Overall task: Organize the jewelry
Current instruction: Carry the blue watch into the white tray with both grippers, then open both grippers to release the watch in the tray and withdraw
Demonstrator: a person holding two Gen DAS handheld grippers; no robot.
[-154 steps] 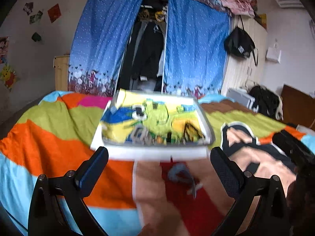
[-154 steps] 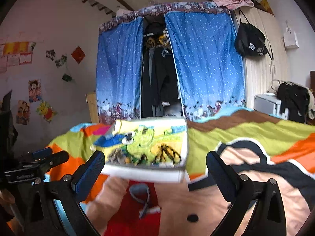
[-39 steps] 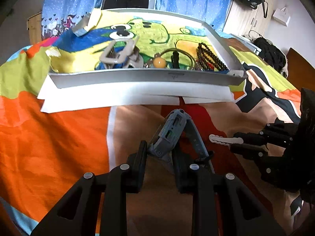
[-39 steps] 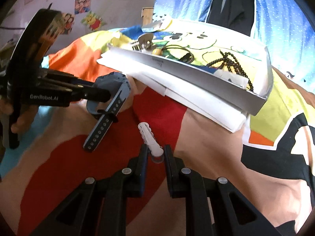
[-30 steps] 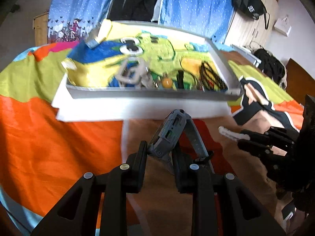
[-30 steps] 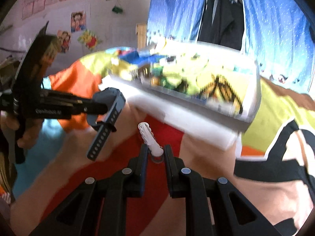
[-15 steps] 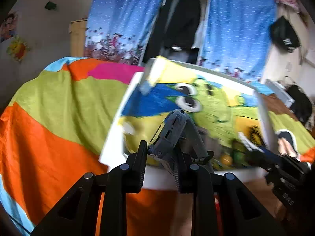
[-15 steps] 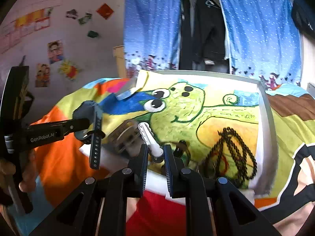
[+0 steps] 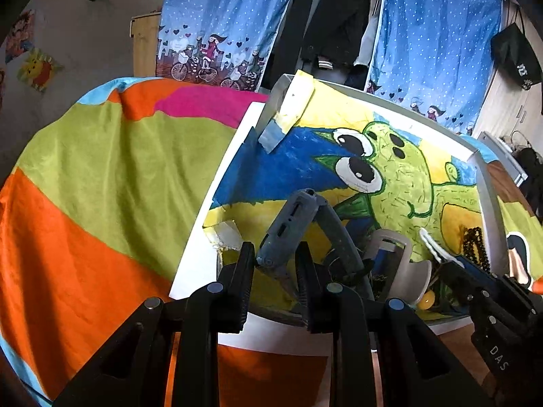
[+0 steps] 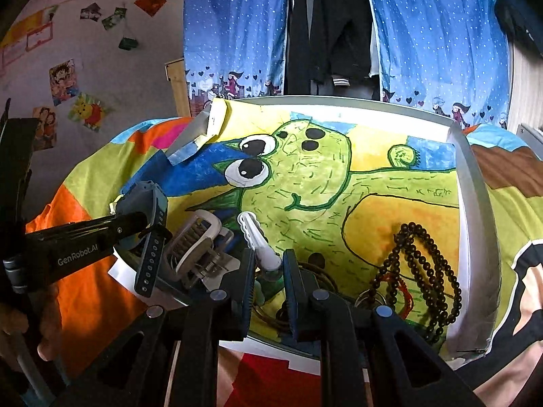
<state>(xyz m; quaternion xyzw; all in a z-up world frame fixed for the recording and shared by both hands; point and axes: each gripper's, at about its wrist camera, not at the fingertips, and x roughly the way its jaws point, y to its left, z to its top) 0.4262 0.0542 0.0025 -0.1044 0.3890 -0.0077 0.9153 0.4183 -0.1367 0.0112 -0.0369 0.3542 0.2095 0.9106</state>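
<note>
Left tongs (image 9: 275,264) are clamped on a grey-blue watch (image 9: 298,217), held over the tray's (image 10: 475,203) near-left corner. Right tongs (image 10: 266,271) grip a white clip (image 10: 258,237) just inside the near rim. Near edge is crowded – big clip (image 10: 197,244), beads (image 10: 424,264) by the rt wall. Far half of the tray lies bare – most room there. Tray sits on a bed (image 9: 85,186).

Bedroom: bedspread (image 9: 101,176), curtained wardrobe (image 10: 332,34)
</note>
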